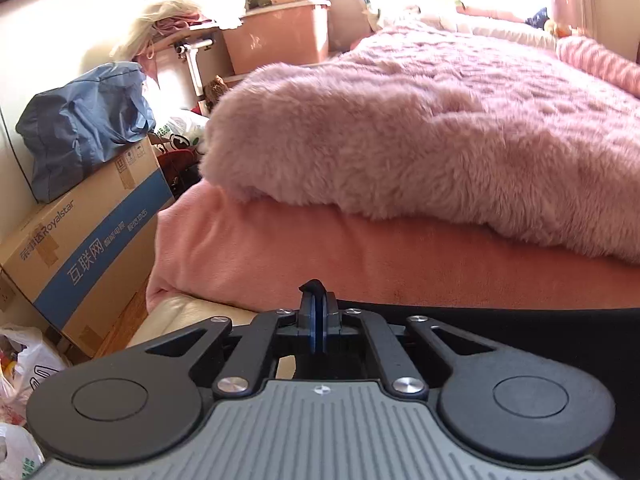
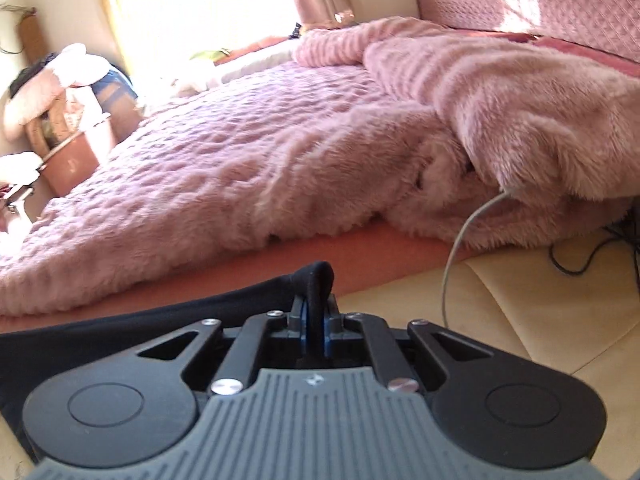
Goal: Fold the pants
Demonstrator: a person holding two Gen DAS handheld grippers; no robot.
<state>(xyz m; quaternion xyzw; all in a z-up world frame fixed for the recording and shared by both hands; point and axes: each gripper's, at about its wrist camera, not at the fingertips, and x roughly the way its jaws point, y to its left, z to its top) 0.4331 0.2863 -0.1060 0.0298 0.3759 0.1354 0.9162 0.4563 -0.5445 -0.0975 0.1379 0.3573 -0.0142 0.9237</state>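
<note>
The pants are black cloth. In the left wrist view they (image 1: 500, 322) stretch from my fingers to the right, low over the bed edge. My left gripper (image 1: 316, 300) is shut on a small corner of them that pokes up between the pads. In the right wrist view the pants (image 2: 120, 332) stretch away to the left. My right gripper (image 2: 316, 300) is shut on a thicker bunch of the black cloth that sticks up above the pads. Both grippers hold the pants just in front of the bed's near edge.
A fluffy pink blanket (image 1: 420, 128) covers the bed over a salmon sheet (image 1: 320, 256). Cardboard boxes (image 1: 80, 248), a blue bag (image 1: 80, 120) and plastic bags crowd the left. A grey cable (image 2: 460, 240) hangs over the cream bed frame (image 2: 520, 308) at right.
</note>
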